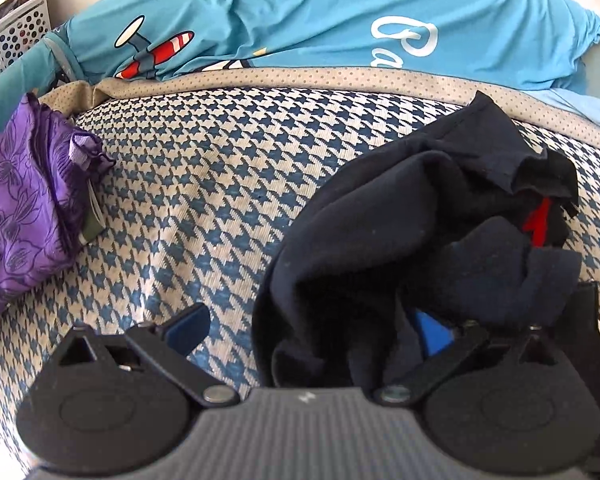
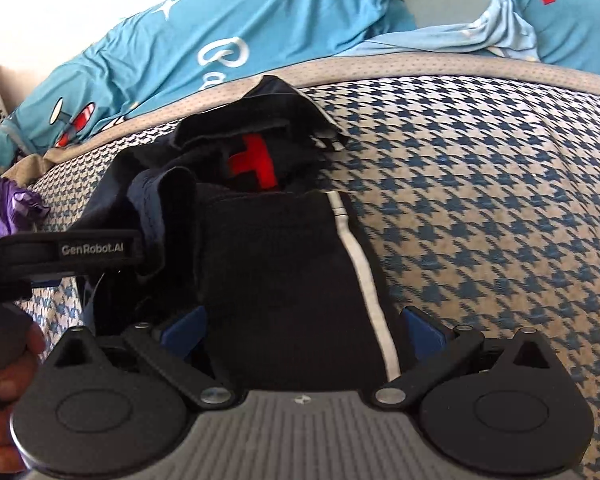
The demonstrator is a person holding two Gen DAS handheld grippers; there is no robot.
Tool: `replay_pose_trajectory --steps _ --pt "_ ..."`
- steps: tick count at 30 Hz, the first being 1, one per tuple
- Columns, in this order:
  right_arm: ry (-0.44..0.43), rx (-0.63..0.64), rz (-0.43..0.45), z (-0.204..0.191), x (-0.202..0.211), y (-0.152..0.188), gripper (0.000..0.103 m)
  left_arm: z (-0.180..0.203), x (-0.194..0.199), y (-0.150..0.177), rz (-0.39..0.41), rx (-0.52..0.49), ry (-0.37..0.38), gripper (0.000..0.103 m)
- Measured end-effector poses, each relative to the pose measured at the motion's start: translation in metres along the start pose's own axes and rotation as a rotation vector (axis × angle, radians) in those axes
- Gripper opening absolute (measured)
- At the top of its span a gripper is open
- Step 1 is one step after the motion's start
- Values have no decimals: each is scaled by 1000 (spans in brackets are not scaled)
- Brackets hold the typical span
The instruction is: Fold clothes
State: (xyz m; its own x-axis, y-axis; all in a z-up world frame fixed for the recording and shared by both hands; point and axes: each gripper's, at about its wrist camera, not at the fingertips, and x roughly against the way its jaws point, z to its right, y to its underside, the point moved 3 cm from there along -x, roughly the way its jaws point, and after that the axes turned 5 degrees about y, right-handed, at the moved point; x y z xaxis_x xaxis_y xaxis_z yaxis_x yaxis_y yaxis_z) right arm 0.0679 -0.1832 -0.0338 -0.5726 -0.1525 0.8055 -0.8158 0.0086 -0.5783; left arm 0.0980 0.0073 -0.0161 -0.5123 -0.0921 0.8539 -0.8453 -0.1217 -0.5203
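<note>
The dark garment (image 2: 284,264) lies bunched on the houndstooth bed cover (image 2: 480,184), its white-striped edge between the wide-spread jaws of the right gripper (image 2: 300,332). The left gripper (image 1: 316,328) also stands wide, one finger under the cloth; bare cover lies toward the purple cloth (image 1: 16,208).

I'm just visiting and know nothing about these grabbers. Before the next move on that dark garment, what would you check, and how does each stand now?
1. Right gripper open around the dark garment: ok, fingers apart either side.
2. Left gripper has cloth between its fingers: cannot tell, fabric hides one finger.
3. Garment lying flat: not ok, bunched.
4. White stripe visible as a fold guide: ok.
5. Free space on the houndstooth surface: ok.
6. Purple cloth apart from the garment: ok.
</note>
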Motion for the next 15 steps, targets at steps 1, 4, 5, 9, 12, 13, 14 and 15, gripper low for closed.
replay_pose_trajectory --steps 1,4,5,9,12,13,14,15 --pt "3 16 -2 -3 -1 1 99 0 1 0 3 0 3 103" --pt "4 41 1 -8 0 2 89 1 3 -1 11 -2 16 103" --pt "5 47 3 -9 1 2 86 2 4 -1 16 -4 23 103" --pt "3 63 13 -12 4 4 50 8 11 -1 43 -26 51 103" --pt "6 70 25 -12 7 4 42 17 19 -1 77 -64 72 103" --pt "5 79 30 -13 9 4 34 21 21 -1 89 -81 76 103" --pt "3 90 35 -14 10 5 28 24 23 -1 100 -97 79 103" --pt "1 104 40 -16 11 5 22 27 24 -1 107 -109 82 103"
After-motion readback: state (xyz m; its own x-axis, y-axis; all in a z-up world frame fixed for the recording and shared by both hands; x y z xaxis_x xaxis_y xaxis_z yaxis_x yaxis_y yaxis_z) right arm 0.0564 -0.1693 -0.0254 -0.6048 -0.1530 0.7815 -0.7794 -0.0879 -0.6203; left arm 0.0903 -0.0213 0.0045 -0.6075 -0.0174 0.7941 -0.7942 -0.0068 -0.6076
